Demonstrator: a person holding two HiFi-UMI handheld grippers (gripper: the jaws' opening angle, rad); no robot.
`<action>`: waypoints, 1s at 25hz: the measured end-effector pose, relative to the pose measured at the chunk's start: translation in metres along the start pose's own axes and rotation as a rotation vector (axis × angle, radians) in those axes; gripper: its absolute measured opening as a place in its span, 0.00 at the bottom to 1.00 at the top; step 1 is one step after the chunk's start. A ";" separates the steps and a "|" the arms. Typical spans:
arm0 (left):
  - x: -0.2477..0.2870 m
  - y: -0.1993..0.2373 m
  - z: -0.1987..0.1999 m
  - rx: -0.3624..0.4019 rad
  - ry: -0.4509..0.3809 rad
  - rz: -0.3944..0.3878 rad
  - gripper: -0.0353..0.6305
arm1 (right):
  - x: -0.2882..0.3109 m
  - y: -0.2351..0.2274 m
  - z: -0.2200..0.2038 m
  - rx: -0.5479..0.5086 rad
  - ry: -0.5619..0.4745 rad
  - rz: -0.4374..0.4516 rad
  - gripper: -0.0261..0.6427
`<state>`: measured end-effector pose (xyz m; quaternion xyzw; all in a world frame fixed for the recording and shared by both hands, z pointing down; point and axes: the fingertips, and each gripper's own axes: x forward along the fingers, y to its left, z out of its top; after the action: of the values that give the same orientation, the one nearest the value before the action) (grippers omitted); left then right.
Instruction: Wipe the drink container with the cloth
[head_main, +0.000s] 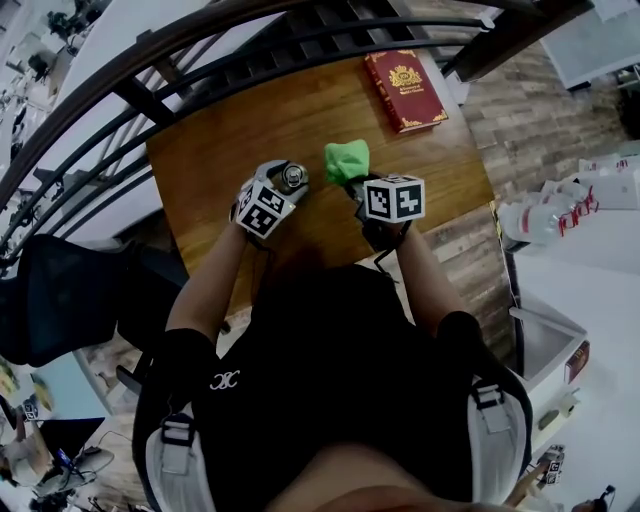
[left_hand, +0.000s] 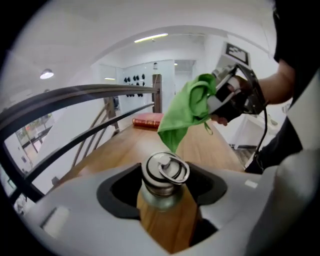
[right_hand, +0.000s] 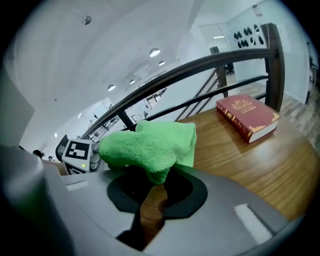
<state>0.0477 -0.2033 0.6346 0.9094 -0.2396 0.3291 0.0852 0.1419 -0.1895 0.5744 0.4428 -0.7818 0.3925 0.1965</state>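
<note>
A bottle with a wood-look body and a steel ring cap (left_hand: 164, 172) stands between the jaws of my left gripper (left_hand: 165, 200), which is shut on it; the cap (head_main: 292, 177) shows above the wooden table (head_main: 230, 150). A green cloth (right_hand: 147, 145) is bunched in my right gripper (right_hand: 152, 187), which is shut on it. Just right of the bottle, in the head view, the cloth (head_main: 347, 160) is lifted off the table by the right gripper (head_main: 358, 188). From the left gripper view the cloth (left_hand: 187, 112) hangs just beyond the cap, apart from it.
A red hardback book (head_main: 404, 90) lies at the table's far right corner. A dark metal railing (head_main: 200, 60) runs along the table's far and left sides. A dark chair (head_main: 60, 295) stands to the left; plastic bottles (head_main: 545, 215) lie to the right.
</note>
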 end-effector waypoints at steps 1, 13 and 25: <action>0.000 0.003 0.000 -0.038 -0.006 0.010 0.53 | -0.007 0.003 0.004 -0.018 -0.020 -0.006 0.11; -0.033 0.025 0.037 -0.171 -0.180 0.173 0.53 | -0.072 0.025 0.068 -0.067 -0.250 -0.006 0.11; -0.222 0.104 0.092 -0.428 -0.505 0.721 0.13 | -0.120 0.038 0.152 -0.199 -0.629 -0.181 0.11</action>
<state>-0.1009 -0.2386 0.4219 0.7820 -0.6147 0.0503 0.0899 0.1801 -0.2333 0.3857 0.5883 -0.7962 0.1396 0.0219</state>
